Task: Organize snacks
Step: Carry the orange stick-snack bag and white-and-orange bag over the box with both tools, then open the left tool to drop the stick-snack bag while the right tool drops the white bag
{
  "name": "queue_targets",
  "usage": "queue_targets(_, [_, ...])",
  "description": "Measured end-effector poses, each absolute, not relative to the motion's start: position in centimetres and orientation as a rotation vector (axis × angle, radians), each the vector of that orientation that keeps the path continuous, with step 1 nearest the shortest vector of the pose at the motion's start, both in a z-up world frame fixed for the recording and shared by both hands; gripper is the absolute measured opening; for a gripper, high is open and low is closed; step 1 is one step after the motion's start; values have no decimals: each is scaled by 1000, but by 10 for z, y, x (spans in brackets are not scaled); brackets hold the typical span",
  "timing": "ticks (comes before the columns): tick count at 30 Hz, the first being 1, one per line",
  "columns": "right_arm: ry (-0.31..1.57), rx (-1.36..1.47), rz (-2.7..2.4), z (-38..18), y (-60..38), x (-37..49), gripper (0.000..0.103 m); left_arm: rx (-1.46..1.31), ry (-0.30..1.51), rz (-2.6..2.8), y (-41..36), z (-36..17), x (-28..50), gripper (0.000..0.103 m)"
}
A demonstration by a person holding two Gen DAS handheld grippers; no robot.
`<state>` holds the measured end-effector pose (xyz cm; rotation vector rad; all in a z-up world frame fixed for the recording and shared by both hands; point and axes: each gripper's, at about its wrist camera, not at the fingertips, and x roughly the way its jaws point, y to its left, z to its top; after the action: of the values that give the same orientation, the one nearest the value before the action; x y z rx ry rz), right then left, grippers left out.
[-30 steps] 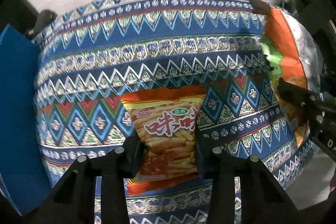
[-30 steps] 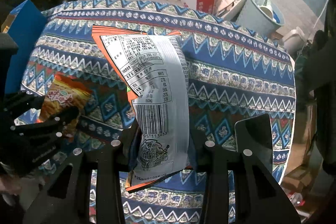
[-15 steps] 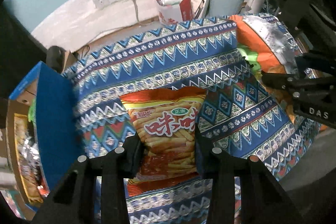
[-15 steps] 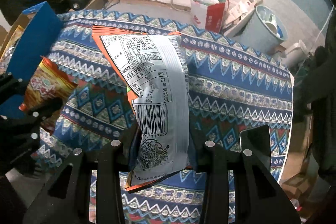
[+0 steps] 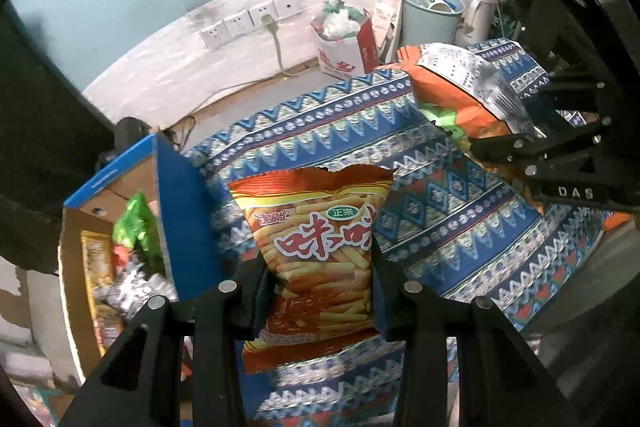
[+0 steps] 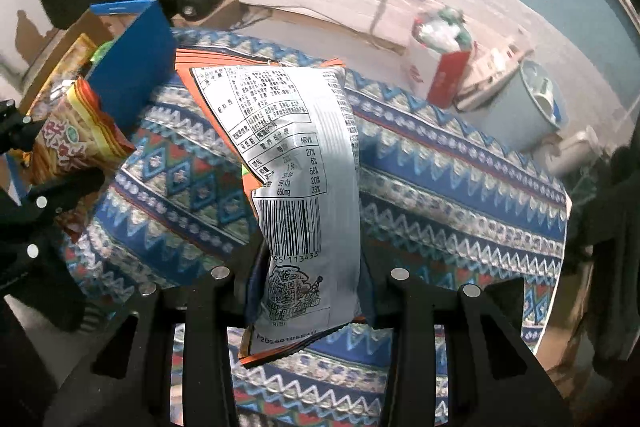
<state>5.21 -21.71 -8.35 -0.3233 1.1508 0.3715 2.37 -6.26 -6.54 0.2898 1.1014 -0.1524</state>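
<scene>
The left gripper (image 5: 322, 281) is clamped on a red-orange foil packet of potato sticks (image 5: 316, 239), its two black fingers pinching the packet's lower half so the torn top edge stands up ahead of them. The right gripper (image 6: 310, 285) is closed the same way on a larger silver-backed orange crisp bag (image 6: 296, 163), nutrition table and barcode facing the camera.

A second ago both packets hung low over the blue zigzag-patterned tablecloth (image 5: 460, 227). Since then both have been lifted and carried leftward, and a blue-sided cardboard box (image 5: 176, 219), already holding a green wrapper and other snacks, has come into view just left of the potato-stick packet. That suggests the carry is nearly done for the left packet, with only the drop into the box remaining.

The crisp bag is held clear above the cloth, farther from the box, so it probably goes in second.
</scene>
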Motion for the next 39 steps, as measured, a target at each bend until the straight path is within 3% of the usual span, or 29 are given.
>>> queue_targets(18, [1122,-321,495,-58,-133,47,37,185,1016,-49,43,-33,6,41])
queue_targets(39, [1152,-321,631,-57,-21,73,37,-10,1036,139,166,-48,-8,41])
